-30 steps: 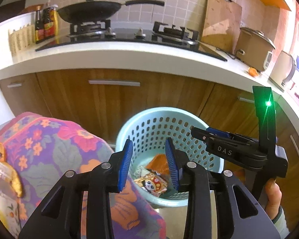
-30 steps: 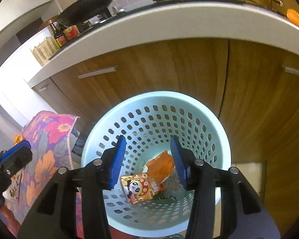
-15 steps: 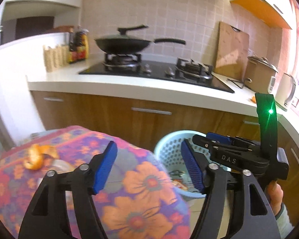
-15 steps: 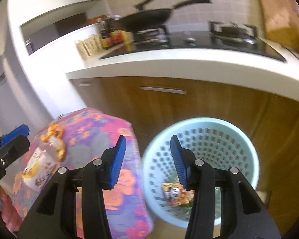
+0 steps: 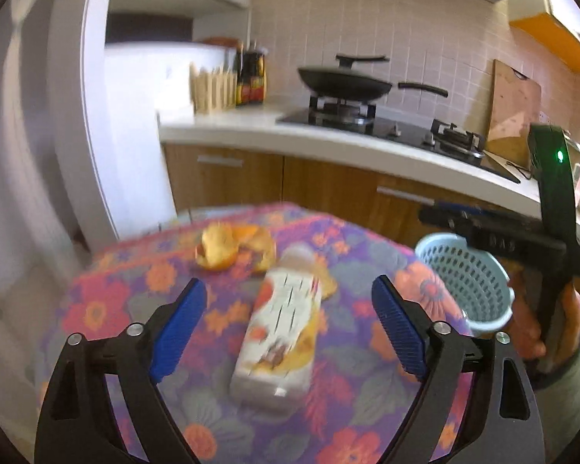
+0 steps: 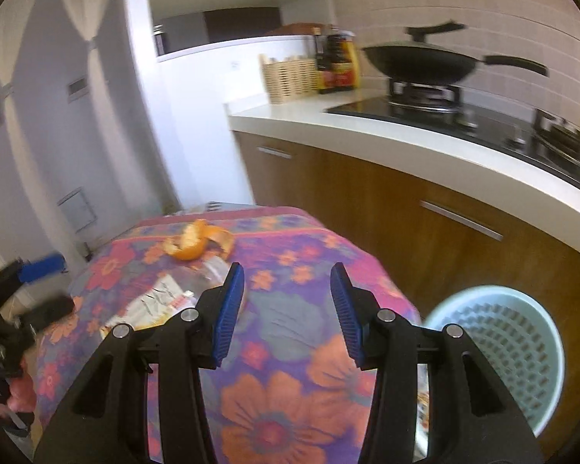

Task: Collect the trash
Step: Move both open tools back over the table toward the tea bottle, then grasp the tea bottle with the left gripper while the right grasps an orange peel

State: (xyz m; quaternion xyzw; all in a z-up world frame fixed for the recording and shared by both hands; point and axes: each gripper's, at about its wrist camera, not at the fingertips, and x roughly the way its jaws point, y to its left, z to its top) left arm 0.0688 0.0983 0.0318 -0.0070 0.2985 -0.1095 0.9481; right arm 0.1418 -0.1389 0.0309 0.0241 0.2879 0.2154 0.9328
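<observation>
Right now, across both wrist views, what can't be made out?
- Label text on the lying clear plastic bottle: motion-blurred in the left wrist view; in the right wrist view the right gripper covers its lower half.
- Contents of the pale blue perforated basket: the floral tablecloth and its own wall hide them; in the left wrist view the other gripper body crosses it.
- Orange peel: blurred, piece count unclear.
- Left gripper: open, holds nothing.

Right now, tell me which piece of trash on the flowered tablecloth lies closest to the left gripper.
The clear plastic bottle with the white label, lying on its side between the open left gripper fingers. The orange peel sits farther back, beyond the bottle's cap.
</observation>
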